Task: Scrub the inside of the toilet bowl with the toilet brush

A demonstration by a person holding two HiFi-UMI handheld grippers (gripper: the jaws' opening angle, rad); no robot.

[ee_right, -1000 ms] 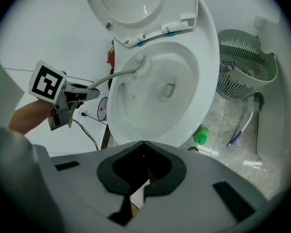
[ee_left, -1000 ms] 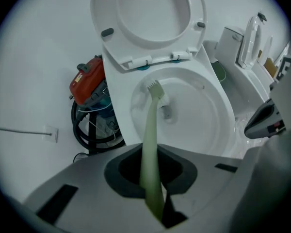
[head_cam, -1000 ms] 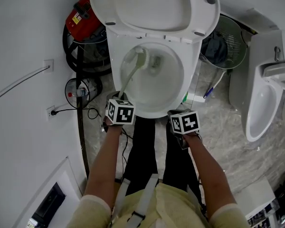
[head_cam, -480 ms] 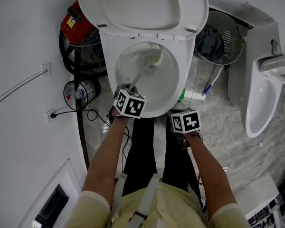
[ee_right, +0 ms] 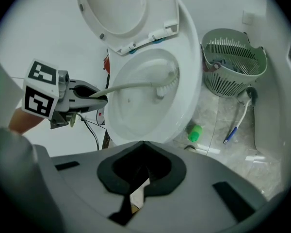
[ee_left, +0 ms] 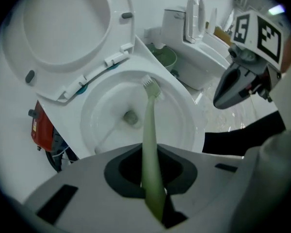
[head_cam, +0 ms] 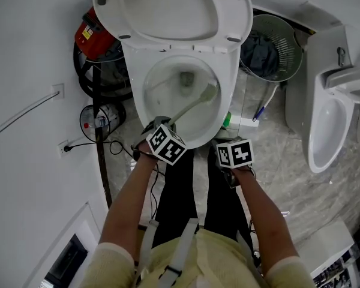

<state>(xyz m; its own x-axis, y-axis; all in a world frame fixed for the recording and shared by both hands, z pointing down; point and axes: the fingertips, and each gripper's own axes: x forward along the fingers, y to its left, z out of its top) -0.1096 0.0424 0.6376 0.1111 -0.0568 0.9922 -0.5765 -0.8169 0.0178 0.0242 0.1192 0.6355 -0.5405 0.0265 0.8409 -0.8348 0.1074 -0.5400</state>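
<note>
The white toilet bowl (head_cam: 168, 71) stands open with its seat and lid (head_cam: 171, 8) raised. A pale green toilet brush (head_cam: 209, 93) reaches into the bowl, its bristled head against the right inner wall. My left gripper (head_cam: 163, 128) hangs over the bowl's front rim, shut on the brush handle (ee_left: 150, 144), which runs up between the jaws to the brush head (ee_left: 151, 85). My right gripper (head_cam: 227, 144) sits outside the rim at the front right, shut and holding nothing. In the right gripper view the brush (ee_right: 162, 85) and left gripper (ee_right: 85, 97) show across the bowl (ee_right: 184, 86).
A red appliance (head_cam: 91, 33) and black hose sit left of the toilet. A green mesh basket (head_cam: 275, 44) stands at the right, beyond it a white urinal (head_cam: 327, 122). A green bottle (ee_right: 195, 132) and a blue-handled tool (ee_right: 235, 123) lie on the floor. A wall socket (head_cam: 64, 144) has a cable.
The brush head swept from the bowl's left back wall across to its right side. My left gripper shifted right along the front rim. The right gripper stayed put.
</note>
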